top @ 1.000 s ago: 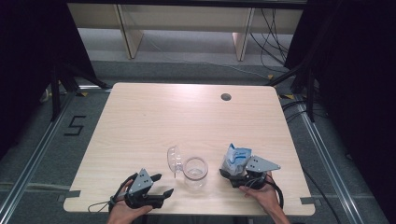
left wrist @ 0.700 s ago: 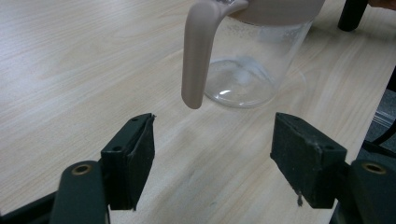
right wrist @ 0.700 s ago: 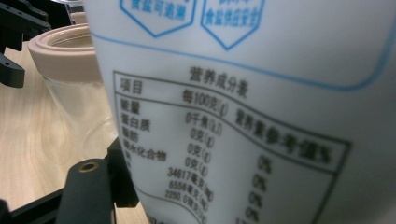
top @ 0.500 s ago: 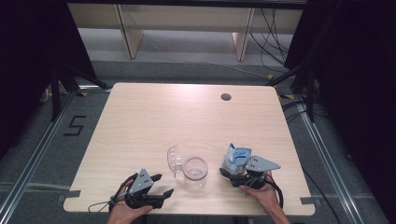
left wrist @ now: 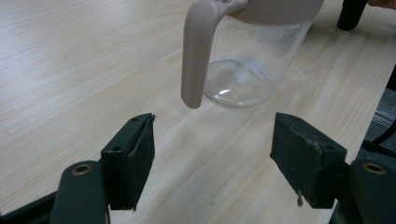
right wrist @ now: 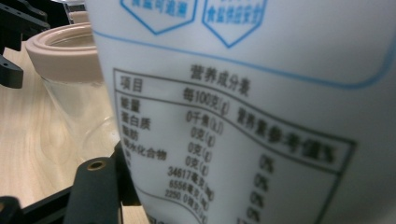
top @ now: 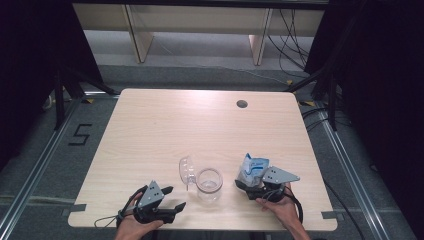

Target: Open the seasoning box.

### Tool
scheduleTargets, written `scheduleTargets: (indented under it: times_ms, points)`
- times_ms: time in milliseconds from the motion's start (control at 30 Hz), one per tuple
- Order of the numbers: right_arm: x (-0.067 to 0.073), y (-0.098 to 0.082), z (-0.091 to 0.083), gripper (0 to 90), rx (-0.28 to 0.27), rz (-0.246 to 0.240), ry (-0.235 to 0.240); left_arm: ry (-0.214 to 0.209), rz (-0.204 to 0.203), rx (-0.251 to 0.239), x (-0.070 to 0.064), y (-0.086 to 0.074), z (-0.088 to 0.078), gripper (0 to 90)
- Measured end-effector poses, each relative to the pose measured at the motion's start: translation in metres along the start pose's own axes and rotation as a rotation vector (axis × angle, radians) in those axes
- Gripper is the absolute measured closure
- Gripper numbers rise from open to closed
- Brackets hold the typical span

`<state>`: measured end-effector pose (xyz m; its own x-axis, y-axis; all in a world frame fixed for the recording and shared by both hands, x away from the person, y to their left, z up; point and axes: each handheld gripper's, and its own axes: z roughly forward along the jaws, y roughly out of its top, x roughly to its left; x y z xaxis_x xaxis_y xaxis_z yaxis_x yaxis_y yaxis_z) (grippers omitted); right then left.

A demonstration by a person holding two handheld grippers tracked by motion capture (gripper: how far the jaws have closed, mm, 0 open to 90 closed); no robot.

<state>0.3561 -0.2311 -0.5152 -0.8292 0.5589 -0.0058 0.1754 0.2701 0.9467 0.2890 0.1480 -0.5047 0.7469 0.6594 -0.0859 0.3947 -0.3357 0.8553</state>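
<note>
Both tongs are black, each topped by a grey three-cornered plate: the left tongs (top: 169, 199); the right tongs (top: 248, 183); black cables trail from each; the square jaw pads look worn, perhaps frayed; brass-coloured screws sit near them

Clear jar (top: 209, 183) with open lid (top: 186, 171) near the surface (top: 200, 125) front edge. Right hand-held gripper (top: 251, 184) jaws just closing around white-blue bag (top: 252, 167). Left hand-held gripper (top: 172, 198) jaws apart, nothing between, beside jar.
</note>
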Motion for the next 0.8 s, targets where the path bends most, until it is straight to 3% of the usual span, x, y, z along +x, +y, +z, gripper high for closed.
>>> scheduleTargets:
  times_ms: [67, 100, 200, 433, 800]
  points:
    - [0.0004, 0.0003, 0.0011, 35.1, -0.002, -0.002, -0.002, 0.006, 0.009, 0.012, 0.0010, 0.0001, -0.0010, 30.0]
    - [0.0001, -0.0003, 0.0017, 35.3, -0.002, -0.020, -0.030, 0.006, 0.007, 0.012, 0.0010, 0.0000, -0.0011, 30.0]
    - [0.0009, 0.0007, 0.0004, 35.3, 0.015, -0.005, -0.005, 0.003, 0.014, 0.011, 0.0020, 0.0000, -0.0010, 30.0]
    - [0.0018, 0.0000, 0.0020, 35.4, -0.004, 0.006, -0.017, -0.001, 0.014, 0.008, 0.0018, 0.0001, -0.0010, 30.0]
    - [0.0014, 0.0005, 0.0008, 37.1, 0.022, 0.007, -0.004, -0.001, 0.000, 0.002, 0.0002, -0.0002, 0.0000, 29.8]
